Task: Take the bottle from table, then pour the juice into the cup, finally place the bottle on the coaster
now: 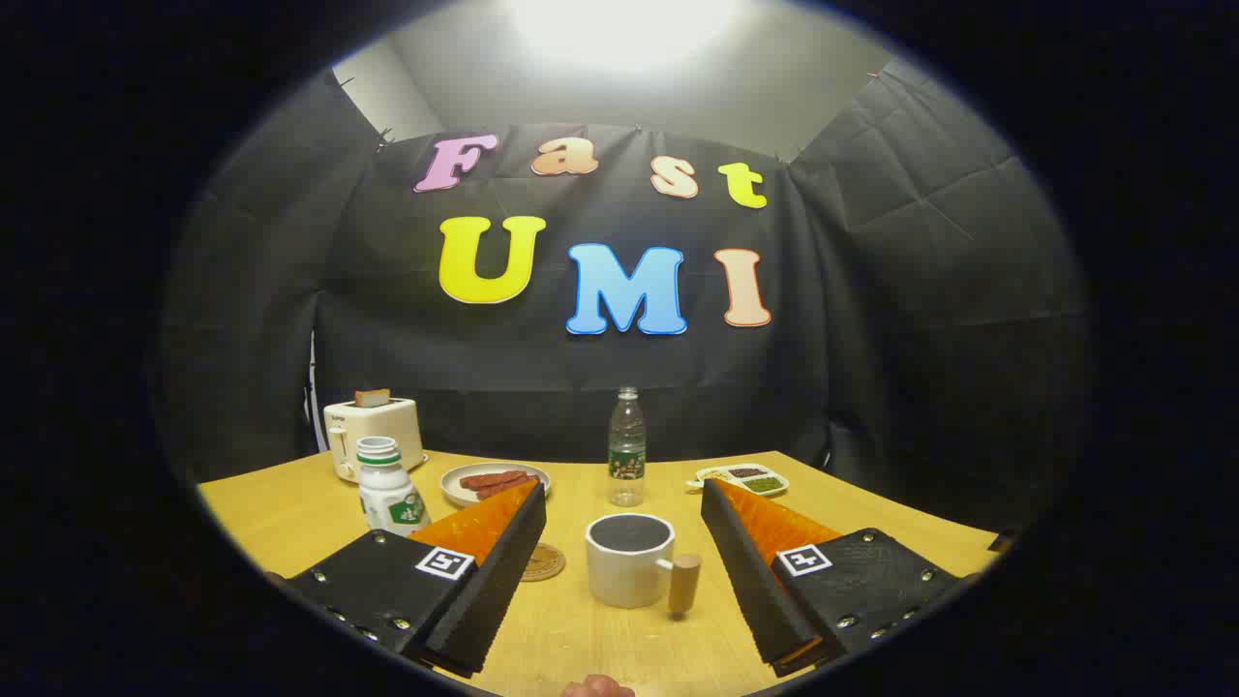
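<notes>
On the wooden table [290,513], the white juice bottle with a green label [388,497] stands just beyond my left finger, the round cork coaster [543,562] beside that finger's tip. My hand-held gripper [624,542] is spread wide, holding nothing, with the white cup with a wooden handle [630,560] between its fingers and a clear plastic water bottle [626,448] beyond.

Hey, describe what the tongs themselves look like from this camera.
The tongs have two wedge-shaped fingers tapering forward, with ribbed inner faces. Each sits on a black textured block studded with silver screws and carrying a small square black-and-white marker tag. They stand apart, holding nothing.
</notes>
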Motion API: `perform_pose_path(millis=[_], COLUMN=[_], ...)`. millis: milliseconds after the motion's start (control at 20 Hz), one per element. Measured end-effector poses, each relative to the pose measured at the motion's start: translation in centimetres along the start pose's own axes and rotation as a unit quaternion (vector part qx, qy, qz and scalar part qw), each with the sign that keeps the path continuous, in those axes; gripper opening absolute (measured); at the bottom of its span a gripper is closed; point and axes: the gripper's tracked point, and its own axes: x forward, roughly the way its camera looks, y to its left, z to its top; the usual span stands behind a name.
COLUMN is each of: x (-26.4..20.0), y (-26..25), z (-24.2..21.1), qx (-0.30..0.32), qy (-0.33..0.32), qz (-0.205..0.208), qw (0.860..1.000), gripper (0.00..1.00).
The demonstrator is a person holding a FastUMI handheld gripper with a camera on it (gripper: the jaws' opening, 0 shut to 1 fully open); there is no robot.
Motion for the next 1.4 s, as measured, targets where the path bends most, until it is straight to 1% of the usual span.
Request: perform_pose_path(millis=[100, 250, 500, 700, 850, 950, 1100, 1400], x=[-0.1, -0.3, -0.9, -1.2, 0.0, 0.7, 2.6, 5.1], y=[2.2, 4.3, 7.7, 11.7, 13.5, 15.1, 16.3, 17.9], z=[-0.8, -1.4, -1.7, -3.1, -4.5, -5.1, -6.2, -6.9], qx=[0.005, 0.011, -0.007, 0.000, -0.020, -0.033, -0.048, -0.037], qy=[0.006, 0.010, 0.003, 0.005, 0.013, 0.008, 0.015, 0.027], qz=[0.010, 0.011, 0.037, 0.094, 0.110, 0.128, 0.137, 0.143], qw=[1.000, 1.000, 0.999, 0.996, 0.994, 0.991, 0.989, 0.989], gripper=[0.98, 0.98, 0.98, 0.98, 0.98, 0.98, 0.98, 0.98])
